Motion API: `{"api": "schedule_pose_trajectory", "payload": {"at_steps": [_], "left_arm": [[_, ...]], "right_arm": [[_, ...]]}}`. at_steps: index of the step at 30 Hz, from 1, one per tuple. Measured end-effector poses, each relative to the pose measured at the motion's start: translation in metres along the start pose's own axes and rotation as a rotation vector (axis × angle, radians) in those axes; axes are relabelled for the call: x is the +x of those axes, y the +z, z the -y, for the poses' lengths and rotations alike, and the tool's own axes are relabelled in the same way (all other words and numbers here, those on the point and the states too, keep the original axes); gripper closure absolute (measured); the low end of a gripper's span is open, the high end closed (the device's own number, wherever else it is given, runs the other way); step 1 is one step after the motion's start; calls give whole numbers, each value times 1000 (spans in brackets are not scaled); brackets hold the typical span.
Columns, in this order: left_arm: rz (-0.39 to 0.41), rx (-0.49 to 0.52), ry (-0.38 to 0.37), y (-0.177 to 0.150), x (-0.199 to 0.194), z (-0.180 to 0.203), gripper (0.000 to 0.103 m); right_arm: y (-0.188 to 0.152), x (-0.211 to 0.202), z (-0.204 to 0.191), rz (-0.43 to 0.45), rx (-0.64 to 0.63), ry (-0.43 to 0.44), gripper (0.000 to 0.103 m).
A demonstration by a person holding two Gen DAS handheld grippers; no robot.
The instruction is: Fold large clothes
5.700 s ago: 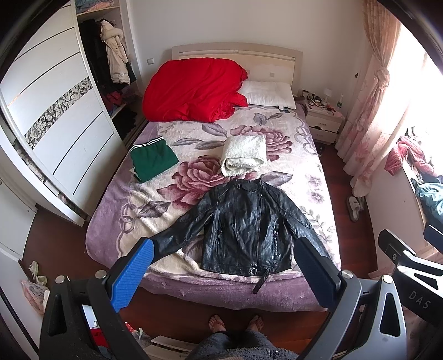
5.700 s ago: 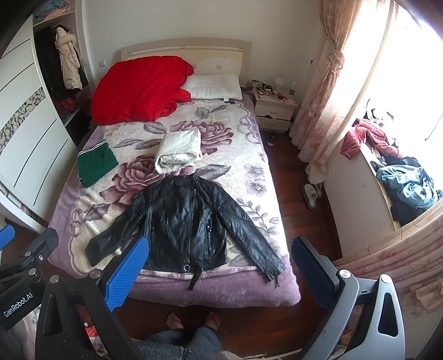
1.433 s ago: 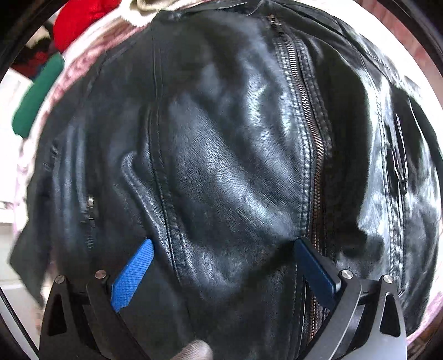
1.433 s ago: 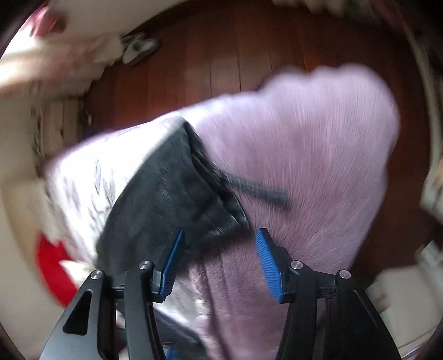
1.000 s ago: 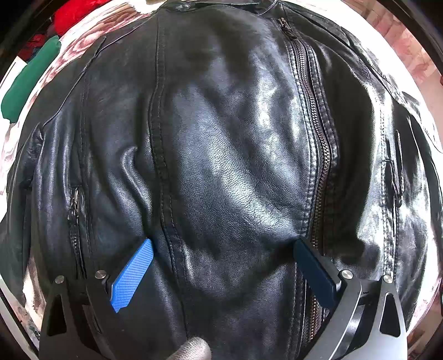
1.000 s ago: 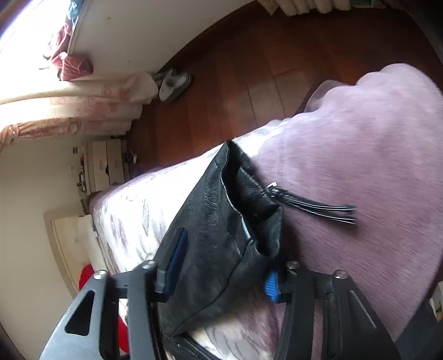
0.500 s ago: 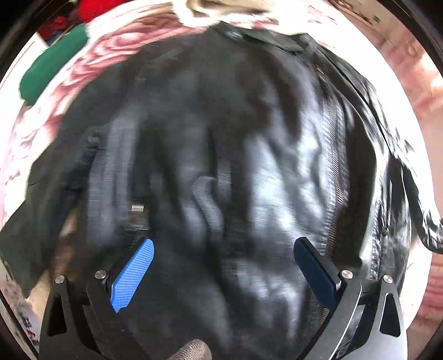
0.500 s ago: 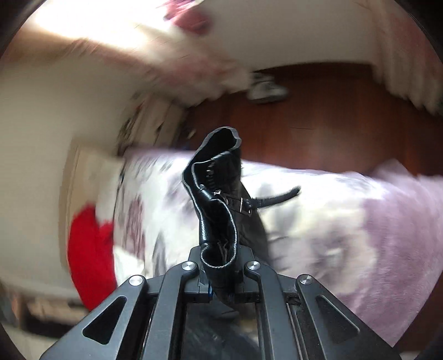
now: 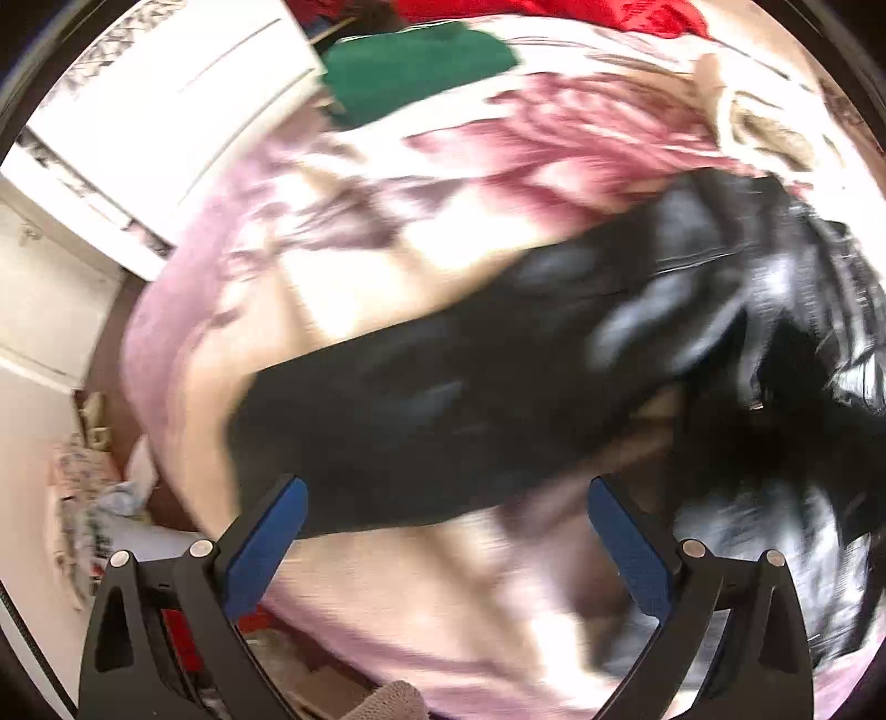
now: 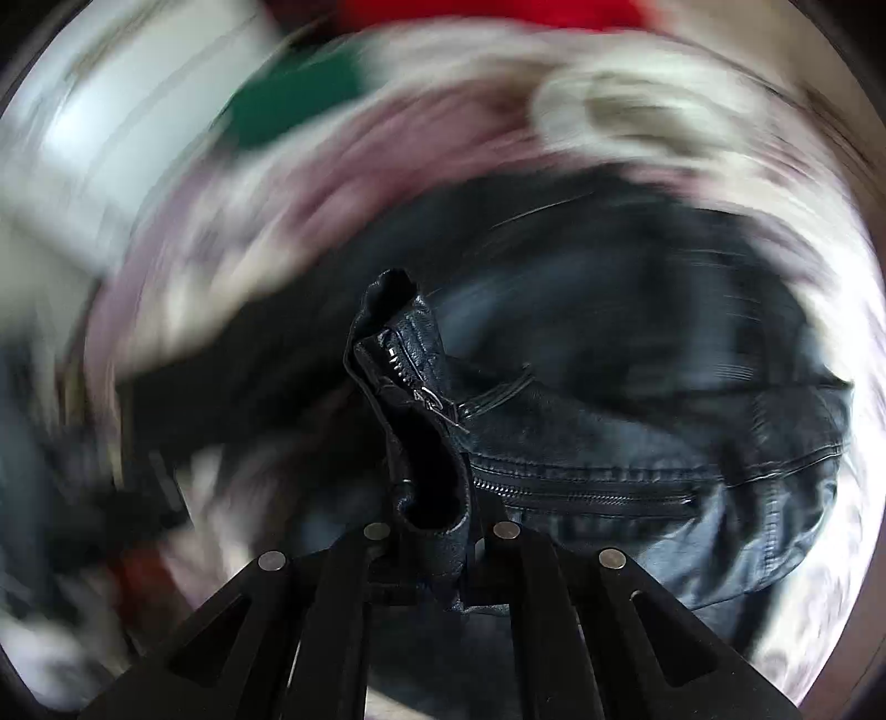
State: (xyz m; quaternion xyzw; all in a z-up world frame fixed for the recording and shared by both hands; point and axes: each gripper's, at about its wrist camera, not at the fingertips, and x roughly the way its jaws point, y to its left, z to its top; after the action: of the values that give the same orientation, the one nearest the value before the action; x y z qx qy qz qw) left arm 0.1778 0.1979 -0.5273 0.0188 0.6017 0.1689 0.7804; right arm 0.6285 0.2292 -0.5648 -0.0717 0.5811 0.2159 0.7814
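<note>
A: Why is the right gripper point(image 10: 429, 554) pinching the cuff point(image 10: 410, 410)?

B: Its jaws are pressed onto that sleeve end, probably to carry it across the black jacket point(image 10: 637, 387) on the bed point(image 9: 387, 581).

A: And the left gripper point(image 9: 443, 531)?

B: Jaws spread, empty, above the other sleeve point(image 9: 415, 410) near the bed's foot edge.

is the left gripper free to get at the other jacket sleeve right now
Probably yes: the left gripper is open and empty, and the sleeve lies flat on the bedspread just ahead, nothing covering it.

Floral pink bedspread point(image 9: 343, 277), green folded garment point(image 9: 410, 72) far left, red quilt point(image 9: 554, 11) beyond, white wardrobe point(image 9: 166, 105) left.
</note>
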Motion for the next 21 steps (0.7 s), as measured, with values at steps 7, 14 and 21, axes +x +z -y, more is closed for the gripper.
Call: {"api": "schedule_pose_trajectory", "payload": {"at_steps": [7,14,21], "left_arm": [[-182,-203,-31,-45,45,-77,0],[-286,-593,-255,-78,81,-146,0],[-261,-806,-556,-73,118,-165,0]], "right_arm": [[-52,61,-104,-110,-222,-90,90],[-53,13,-69,-253,68,292,37],[-52,1,-5,-184,420,294,29]]}}
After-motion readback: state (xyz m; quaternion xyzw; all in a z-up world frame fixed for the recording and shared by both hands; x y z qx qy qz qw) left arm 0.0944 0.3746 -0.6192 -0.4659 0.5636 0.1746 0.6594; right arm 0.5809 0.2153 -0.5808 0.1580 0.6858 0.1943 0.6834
